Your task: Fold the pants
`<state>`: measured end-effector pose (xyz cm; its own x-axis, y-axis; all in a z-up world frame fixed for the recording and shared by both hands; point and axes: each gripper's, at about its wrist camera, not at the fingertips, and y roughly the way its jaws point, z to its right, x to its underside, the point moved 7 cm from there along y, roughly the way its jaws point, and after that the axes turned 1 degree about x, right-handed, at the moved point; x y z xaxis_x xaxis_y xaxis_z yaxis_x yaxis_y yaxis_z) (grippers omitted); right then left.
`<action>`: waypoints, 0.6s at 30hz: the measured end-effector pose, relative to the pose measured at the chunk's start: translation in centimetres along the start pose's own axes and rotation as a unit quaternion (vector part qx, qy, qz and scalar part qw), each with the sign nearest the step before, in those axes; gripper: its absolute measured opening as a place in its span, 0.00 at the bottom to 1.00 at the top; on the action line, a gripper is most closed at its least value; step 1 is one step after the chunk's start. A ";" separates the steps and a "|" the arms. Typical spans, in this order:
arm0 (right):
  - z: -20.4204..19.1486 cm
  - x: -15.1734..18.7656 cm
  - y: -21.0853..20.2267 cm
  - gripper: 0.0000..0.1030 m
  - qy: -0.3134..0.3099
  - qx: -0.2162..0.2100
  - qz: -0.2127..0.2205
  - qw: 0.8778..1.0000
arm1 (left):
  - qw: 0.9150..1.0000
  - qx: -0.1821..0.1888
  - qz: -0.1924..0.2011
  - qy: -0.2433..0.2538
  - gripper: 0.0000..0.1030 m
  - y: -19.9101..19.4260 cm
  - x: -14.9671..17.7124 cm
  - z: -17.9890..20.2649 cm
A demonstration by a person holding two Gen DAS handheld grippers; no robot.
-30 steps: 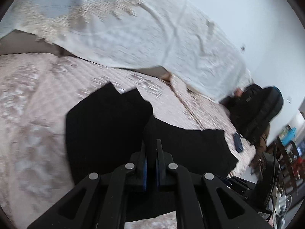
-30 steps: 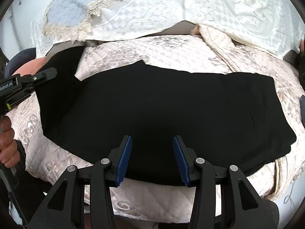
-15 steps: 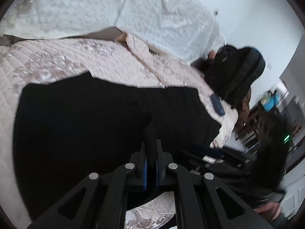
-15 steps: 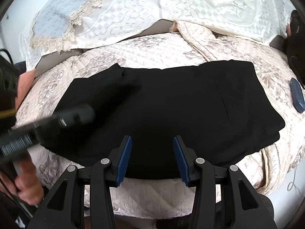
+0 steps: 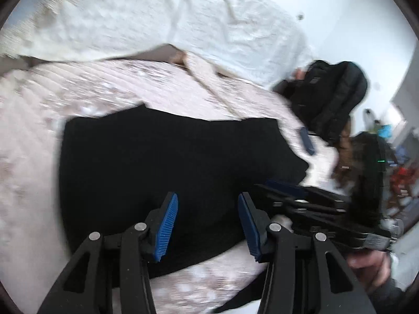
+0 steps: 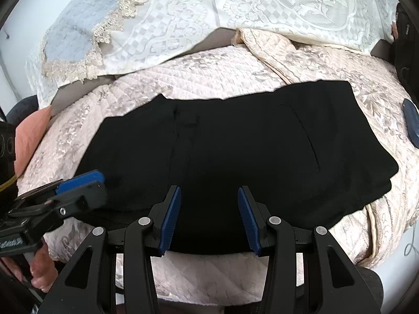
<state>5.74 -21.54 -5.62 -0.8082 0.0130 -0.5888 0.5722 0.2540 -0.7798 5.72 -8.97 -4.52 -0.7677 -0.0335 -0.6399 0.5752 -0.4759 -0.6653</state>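
Black pants (image 6: 235,144) lie folded flat across the quilted bedspread (image 6: 209,78), with a pocket seam showing toward the right. In the left wrist view the same pants (image 5: 170,162) fill the middle. My left gripper (image 5: 208,225) hovers over their near edge with its jaws opening and nothing between the blue pads; it also shows at the left edge of the right wrist view (image 6: 73,185). My right gripper (image 6: 208,219) stands open above the near edge of the pants, gripping nothing, and its dark body (image 5: 314,206) shows in the left wrist view.
A white lace cover (image 6: 235,13) and a pale blue pillow (image 6: 68,39) lie at the head of the bed. A black backpack (image 5: 327,99) sits at the bed's far right, a dark blue flat object (image 6: 412,120) beside it. A pink cushion (image 6: 28,136) is at left.
The left gripper carried a fold of the pants over to the right, laid it down and opened, letting go. The pants now lie as a shorter, flat rectangle. The right gripper stayed open.
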 end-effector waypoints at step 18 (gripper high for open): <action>-4.2 1.5 2.5 0.38 -0.094 0.000 -0.030 0.995 | 0.996 -0.089 -0.025 -0.002 0.49 -1.1 3.4 -4.5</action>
<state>5.35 -16.80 -7.59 -0.8008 -0.1824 -0.5705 0.5239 0.2485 -0.8147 3.80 -4.62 -7.70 -0.7972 -0.0176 -0.6034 0.5773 -0.3146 -0.7535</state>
